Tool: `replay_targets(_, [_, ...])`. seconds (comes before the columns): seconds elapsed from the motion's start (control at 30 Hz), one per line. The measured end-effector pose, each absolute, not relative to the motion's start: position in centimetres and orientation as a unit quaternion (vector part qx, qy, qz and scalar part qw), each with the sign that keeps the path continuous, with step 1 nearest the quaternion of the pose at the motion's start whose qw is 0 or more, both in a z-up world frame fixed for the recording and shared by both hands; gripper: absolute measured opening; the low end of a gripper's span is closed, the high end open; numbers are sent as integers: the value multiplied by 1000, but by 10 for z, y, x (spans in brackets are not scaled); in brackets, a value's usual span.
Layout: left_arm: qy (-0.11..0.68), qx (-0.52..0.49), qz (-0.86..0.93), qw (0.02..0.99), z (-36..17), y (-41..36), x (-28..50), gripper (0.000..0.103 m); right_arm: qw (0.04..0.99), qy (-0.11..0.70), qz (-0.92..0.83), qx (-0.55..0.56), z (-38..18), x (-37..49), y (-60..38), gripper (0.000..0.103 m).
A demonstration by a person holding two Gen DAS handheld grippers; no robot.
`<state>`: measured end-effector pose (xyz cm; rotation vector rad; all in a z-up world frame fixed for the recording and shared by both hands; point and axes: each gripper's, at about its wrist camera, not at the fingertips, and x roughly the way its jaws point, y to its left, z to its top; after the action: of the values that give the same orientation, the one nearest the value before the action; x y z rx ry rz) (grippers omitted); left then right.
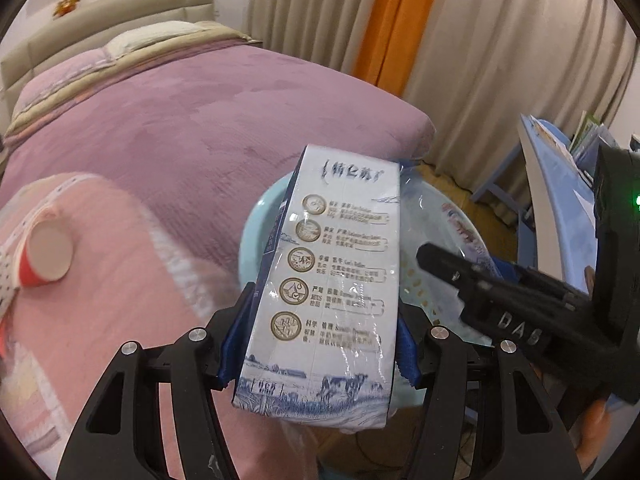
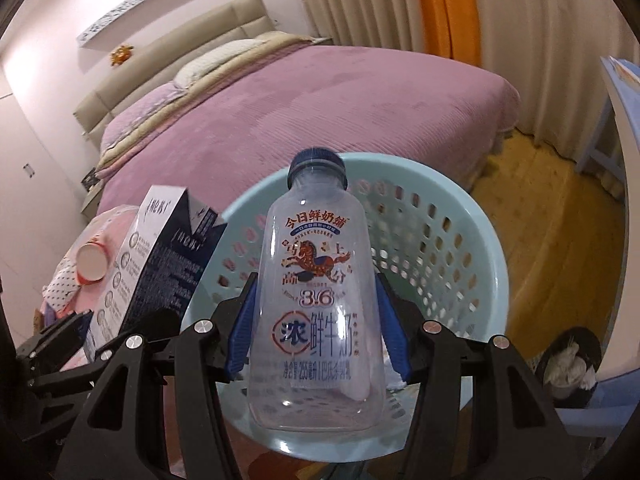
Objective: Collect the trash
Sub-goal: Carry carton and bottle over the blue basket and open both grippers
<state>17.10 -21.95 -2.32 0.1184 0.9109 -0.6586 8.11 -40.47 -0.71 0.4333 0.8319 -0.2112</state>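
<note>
My left gripper is shut on a white and blue milk carton and holds it over the near rim of a light blue perforated basket. The carton also shows at the left of the right wrist view. My right gripper is shut on an empty clear plastic milk bottle with a dark blue cap, held above the basket's opening. The right gripper's finger reaches in from the right in the left wrist view.
A bed with a purple cover lies behind the basket. A red and white paper cup lies on pink bedding at the left. A small dark bin with crumpled tissue stands on the wooden floor at the right. Curtains hang behind.
</note>
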Motion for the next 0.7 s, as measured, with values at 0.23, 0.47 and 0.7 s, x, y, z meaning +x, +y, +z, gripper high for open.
replay_targets(0.23, [423,43,-322,846,-14,-217,165,71,879,404,-117,226,-23,80,-426,55])
replay_targets(0.47, [413,11,-320,852,-4,-189,151,71,890,387,-112,215,-8,73,-413,55])
replay_targets(0.7, [380,-1,-319,868,25,-160,128,69,904,373,-87,191,15,68,-381,55])
